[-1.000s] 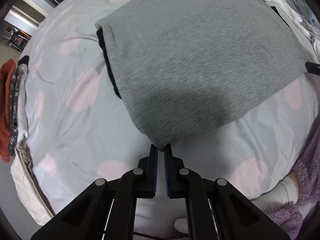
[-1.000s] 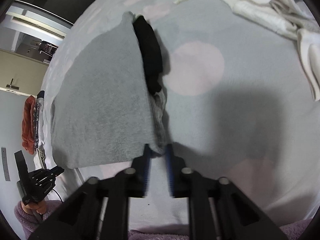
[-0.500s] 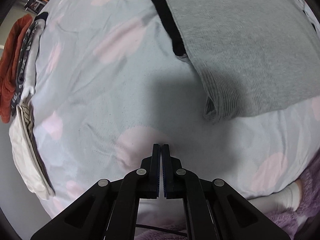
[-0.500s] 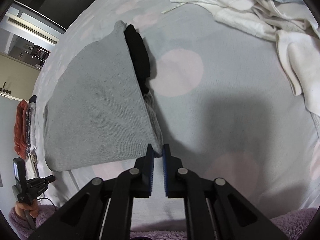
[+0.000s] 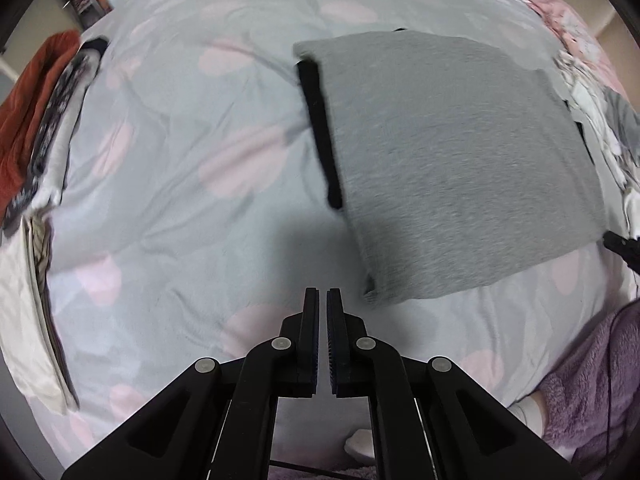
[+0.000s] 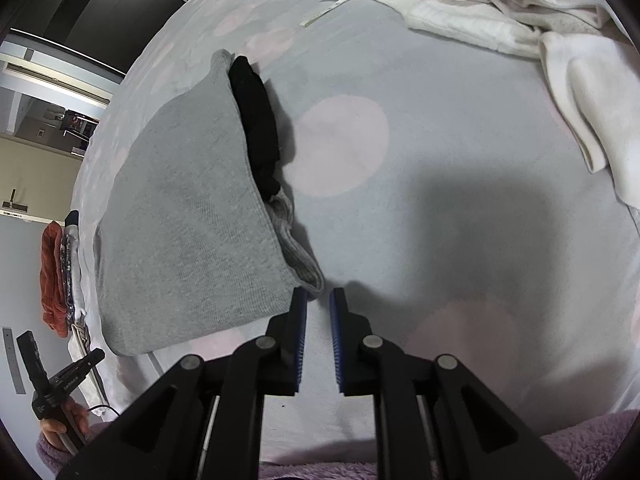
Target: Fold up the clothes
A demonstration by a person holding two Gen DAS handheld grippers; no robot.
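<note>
A folded grey garment (image 5: 452, 160) lies flat on the dotted bedsheet (image 5: 180, 200), with a black garment (image 5: 320, 128) showing under its left edge. My left gripper (image 5: 323, 296) is shut on nothing and hovers just left of the grey garment's near corner. In the right wrist view the grey garment (image 6: 188, 232) and the black one (image 6: 256, 128) lie ahead and to the left. My right gripper (image 6: 318, 296) has its jaws opening. The grey corner lies just past the left fingertip (image 6: 299, 300), and the pads do not press on it. The left gripper (image 6: 60, 376) shows at the bottom left.
A stack of folded clothes (image 5: 36, 120), orange, patterned and white, lies along the bed's left side. A heap of loose white clothes (image 6: 520, 20) fills the far right. A purple fleece garment (image 5: 592, 380) on the person edges the near side.
My left gripper let go of the grey corner, shut, and drew back and up. My right gripper's jaws parted and freed the other corner, which now rests on the sheet.
</note>
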